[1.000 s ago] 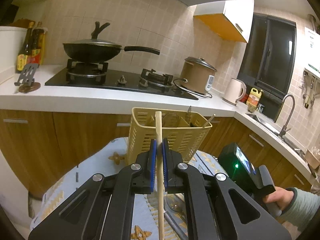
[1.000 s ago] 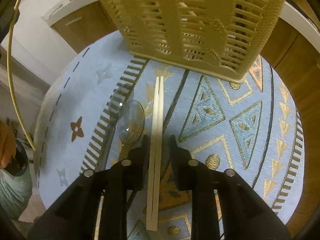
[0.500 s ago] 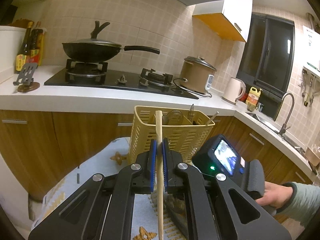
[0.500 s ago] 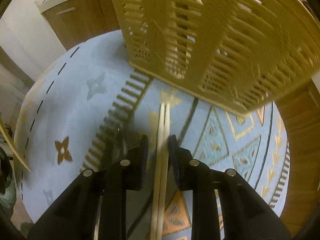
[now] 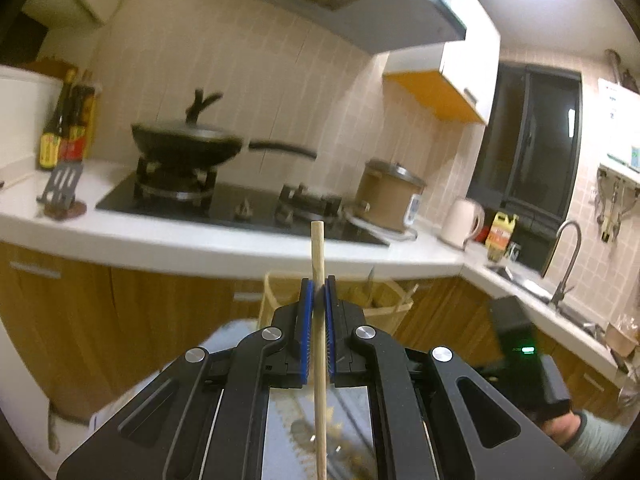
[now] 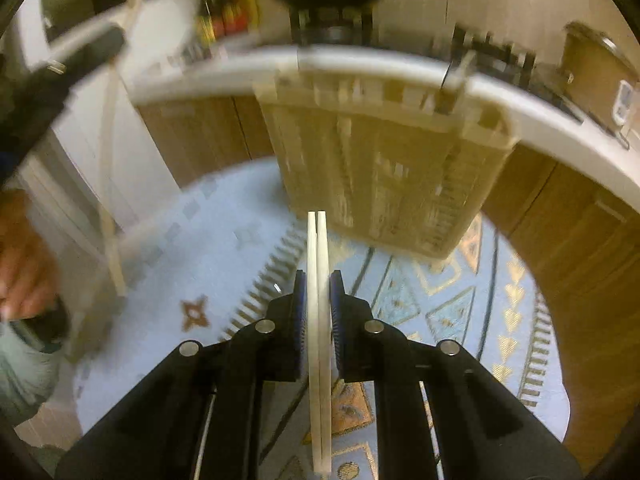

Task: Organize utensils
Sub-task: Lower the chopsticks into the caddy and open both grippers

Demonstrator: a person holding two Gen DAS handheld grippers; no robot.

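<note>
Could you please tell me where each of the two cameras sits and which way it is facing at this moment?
Left wrist: on the left hand-held gripper, facing the stove counter; its fingers clamp a wooden stick; the other hand shows lower right.
Right wrist: on the right hand-held gripper, angled down at the patterned cloth, gripping paired chopsticks; a hand shows left.
Shared: the yellow basket.

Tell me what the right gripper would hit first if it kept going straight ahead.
Probably the yellow slatted plastic utensil basket, directly beyond the right gripper and the pale chopstick pair it holds; blur leaves depth uncertain.
</note>
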